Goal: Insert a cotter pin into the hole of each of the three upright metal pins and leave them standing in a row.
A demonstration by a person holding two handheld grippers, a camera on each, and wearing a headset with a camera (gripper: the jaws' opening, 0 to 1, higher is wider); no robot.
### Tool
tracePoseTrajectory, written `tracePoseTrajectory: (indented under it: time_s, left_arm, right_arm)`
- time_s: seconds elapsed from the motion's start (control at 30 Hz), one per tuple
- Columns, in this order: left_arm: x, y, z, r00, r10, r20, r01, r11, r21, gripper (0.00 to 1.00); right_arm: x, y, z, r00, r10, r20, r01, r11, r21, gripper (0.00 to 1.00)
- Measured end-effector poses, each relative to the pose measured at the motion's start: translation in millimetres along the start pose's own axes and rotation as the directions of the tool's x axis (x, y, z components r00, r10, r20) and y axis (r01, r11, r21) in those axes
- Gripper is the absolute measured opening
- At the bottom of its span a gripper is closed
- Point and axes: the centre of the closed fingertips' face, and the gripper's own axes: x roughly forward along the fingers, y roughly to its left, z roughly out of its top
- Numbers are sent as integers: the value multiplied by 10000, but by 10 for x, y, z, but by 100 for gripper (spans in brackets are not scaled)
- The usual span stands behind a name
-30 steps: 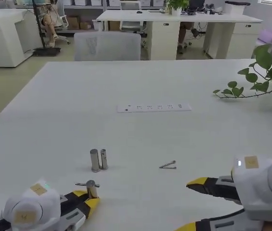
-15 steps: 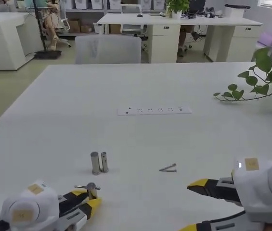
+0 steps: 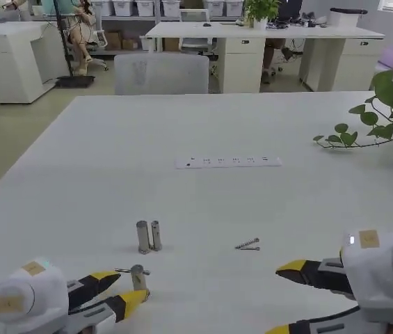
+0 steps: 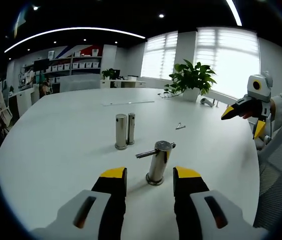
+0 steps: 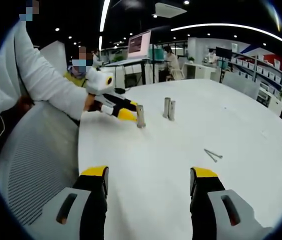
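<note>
Jaws of the left gripper [image 4: 149, 176] stand parted, their yellow tips low over the table [image 3: 286, 202], and they clasp nothing. One metal pin [image 4: 158, 162] stands upright in the gap just ahead of the tips, and the left gripper view shows clear space on both sides of it. One cotter pin [image 4: 145, 153] runs crosswise through the hole under its head, with the long end out on one side and a short stub on the other. The right gripper [image 5: 149, 173] is spread wider and is empty. It is held level above bare tabletop, well apart from the metal pins.

There are three metal pins in all. Beyond the fitted one, two more metal pins [image 3: 143, 237] stand upright side by side, almost touching. The loose cotter pins [image 3: 247, 245] lie flat on the table between that pair and the right gripper. They look like two meeting at one end, though they are too small to count with certainty.

In the right gripper view a hand [image 5: 88, 102] at the end of a white sleeve [image 5: 46, 80] holds the left gripper. The forearm slopes down to the table edge, and the jaws point at the fitted pin. In the left gripper view the right gripper hangs raised off the table with its tips angled downward.

Farther out, one white power strip [image 3: 227, 162] lies across the middle of the table. One grey chair [image 3: 161, 73] stands at the far edge, and one leafy plant [image 3: 384, 104] trails in from the right.
</note>
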Motion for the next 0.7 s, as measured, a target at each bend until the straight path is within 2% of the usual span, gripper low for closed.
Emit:
tracePoseTrajectory:
  time_s: [0.33, 0.4, 0.7]
  left_arm:
    - [-254, -81, 89, 9972, -728, 195, 729, 9973, -19, 49]
    - [-308, -117, 131, 9949, -939, 359, 941, 9956, -32, 50]
    - [-476, -243, 210, 9877, -1472, 521, 1466, 9891, 151, 56]
  right_arm:
    - [-4, -29, -1, 10000, -5, -85, 4, 10000, -59, 68]
    - [-2, -29, 0, 10000, 12, -95, -13, 10000, -83, 68]
    - [4, -34, 0, 9998, 41, -200, -45, 9998, -199, 68]
